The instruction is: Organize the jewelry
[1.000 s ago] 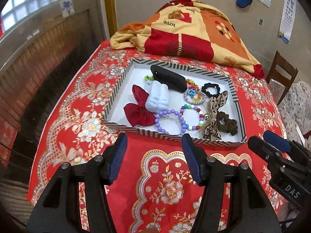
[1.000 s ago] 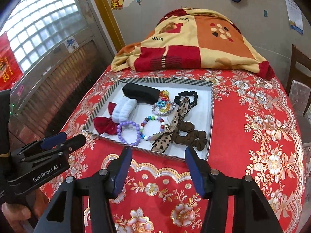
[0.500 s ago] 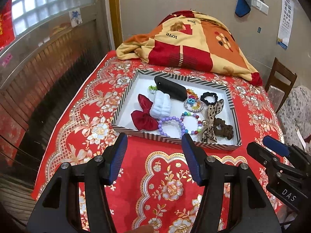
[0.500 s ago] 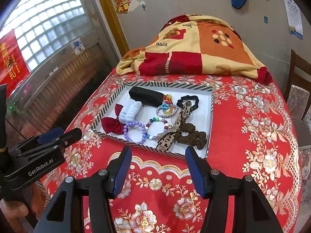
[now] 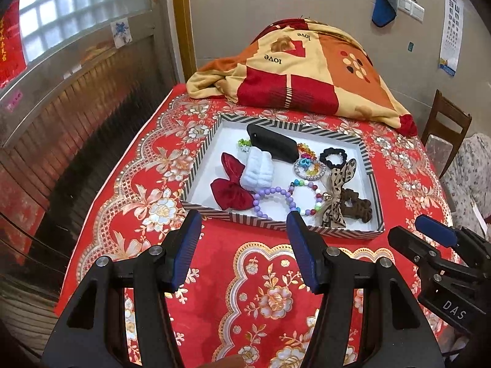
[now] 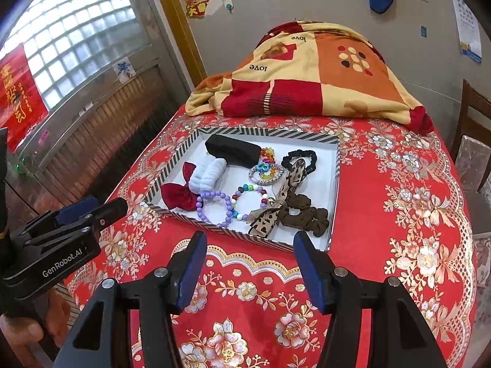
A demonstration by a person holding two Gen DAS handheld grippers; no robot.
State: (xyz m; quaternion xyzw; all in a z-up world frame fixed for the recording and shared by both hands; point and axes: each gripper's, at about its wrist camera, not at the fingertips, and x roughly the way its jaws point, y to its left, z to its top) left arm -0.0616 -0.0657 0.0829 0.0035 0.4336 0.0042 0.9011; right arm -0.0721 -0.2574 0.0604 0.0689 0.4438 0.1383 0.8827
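Note:
A striped-rim tray (image 5: 282,223) (image 6: 336,184) sits on the red floral tablecloth. It holds a red bow (image 5: 230,184) (image 6: 178,194), a white scrunchie (image 5: 257,170) (image 6: 207,174), a black case (image 5: 273,146) (image 6: 233,150), a purple bead bracelet (image 5: 270,197) (image 6: 214,205), a multicolour bead bracelet (image 5: 303,196) (image 6: 248,199), a leopard bow (image 5: 336,196) (image 6: 276,208), a brown scrunchie (image 5: 356,207) (image 6: 303,211) and a black scrunchie (image 5: 333,156) (image 6: 302,159). My left gripper (image 5: 244,251) and right gripper (image 6: 250,271) are open and empty, held above the cloth in front of the tray.
A folded patchwork blanket (image 5: 303,73) (image 6: 310,76) lies behind the tray. A wooden chair (image 5: 445,132) (image 6: 472,153) stands to the right. A radiator and window wall (image 5: 76,92) run along the left. The table edge drops off at left and right.
Both grippers have pulled back and up from the tray, which now looks smaller and farther. Both stay open. The tray's contents have not moved.

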